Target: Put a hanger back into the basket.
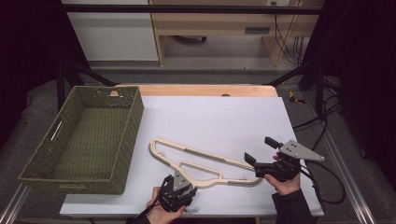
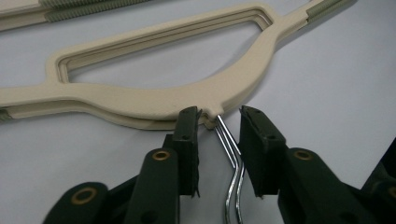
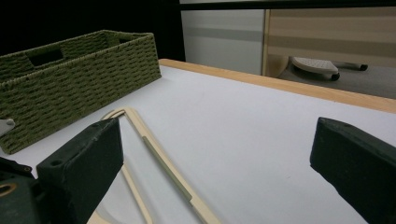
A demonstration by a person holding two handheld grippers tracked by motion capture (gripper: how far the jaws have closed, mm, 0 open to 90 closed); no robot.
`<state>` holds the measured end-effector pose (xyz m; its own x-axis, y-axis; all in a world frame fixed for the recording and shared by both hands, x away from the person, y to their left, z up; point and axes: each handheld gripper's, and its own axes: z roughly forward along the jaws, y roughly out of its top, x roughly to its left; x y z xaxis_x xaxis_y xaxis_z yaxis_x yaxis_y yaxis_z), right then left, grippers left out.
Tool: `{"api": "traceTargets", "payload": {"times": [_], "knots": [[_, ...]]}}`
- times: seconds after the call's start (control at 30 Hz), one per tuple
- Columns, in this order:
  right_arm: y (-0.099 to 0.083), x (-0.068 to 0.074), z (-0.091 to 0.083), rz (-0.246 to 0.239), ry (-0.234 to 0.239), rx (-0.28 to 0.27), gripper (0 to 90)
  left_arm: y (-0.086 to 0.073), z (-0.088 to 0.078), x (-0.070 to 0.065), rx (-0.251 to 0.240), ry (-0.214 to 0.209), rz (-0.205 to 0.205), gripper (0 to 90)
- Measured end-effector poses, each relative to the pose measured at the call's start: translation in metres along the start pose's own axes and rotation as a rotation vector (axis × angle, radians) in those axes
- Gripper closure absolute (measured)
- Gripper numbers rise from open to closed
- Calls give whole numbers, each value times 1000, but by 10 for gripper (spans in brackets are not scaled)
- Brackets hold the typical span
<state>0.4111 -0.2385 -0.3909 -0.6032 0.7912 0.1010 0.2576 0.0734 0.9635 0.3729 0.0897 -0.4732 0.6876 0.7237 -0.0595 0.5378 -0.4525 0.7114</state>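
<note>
We see a white table top (image 1: 215,116) with a wooden edge along its far side. A cream plastic clothes hanger (image 1: 201,161) lies flat on it, near the person's side, running from the basket side toward the right hand. In the left gripper view it looks like two hangers stacked, one edge under the other, but we cannot tell for sure. Grey-green ribbed strips sit on its arms. No brand, label or writing that we can read anywhere on the hanger, basket or grippers.

The left gripper (image 1: 180,189) is at the near edge of the table, held by the left hand (image 1: 161,212). In the left gripper view its jaws stand apart, one on each side of the metal hook (image 2: 231,158), which looks like two wires side by side. The left jaw tip touches or nearly touches the hanger neck; the right jaw is clear of the wire. Not pinching it.

The right gripper (image 1: 261,151) is at the right end of the hanger, held by the right hand (image 1: 285,179), with its grey three-cornered plate on top. Its jaws are spread wide and hold nothing; in the right gripper view the hanger arm lies low between them, on the table farther off.

A green woven basket (image 1: 123,135) stands at the left of the table, just beside the hanger's far end, not touching as far as we see. Its inside looks empty. Cut-out handles show in its walls.

Behind the table: pale wood furniture (image 1: 219,21) and black cables (image 1: 287,39) on the floor.
</note>
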Motion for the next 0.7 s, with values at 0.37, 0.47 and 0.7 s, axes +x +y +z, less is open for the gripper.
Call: {"api": "traceTargets", "payload": {"times": [0.37,0.47,0.7], "knots": [[-4,7,10,-21,22,21,39,-2,3,-8,14,49,-48,748],[-6,10,13,-21,34,28,58,-1,3,-9,15,59,-44,756],[-15,26,32,-34,102,87,100,1,0,-9,30,59,-49,816]]}}
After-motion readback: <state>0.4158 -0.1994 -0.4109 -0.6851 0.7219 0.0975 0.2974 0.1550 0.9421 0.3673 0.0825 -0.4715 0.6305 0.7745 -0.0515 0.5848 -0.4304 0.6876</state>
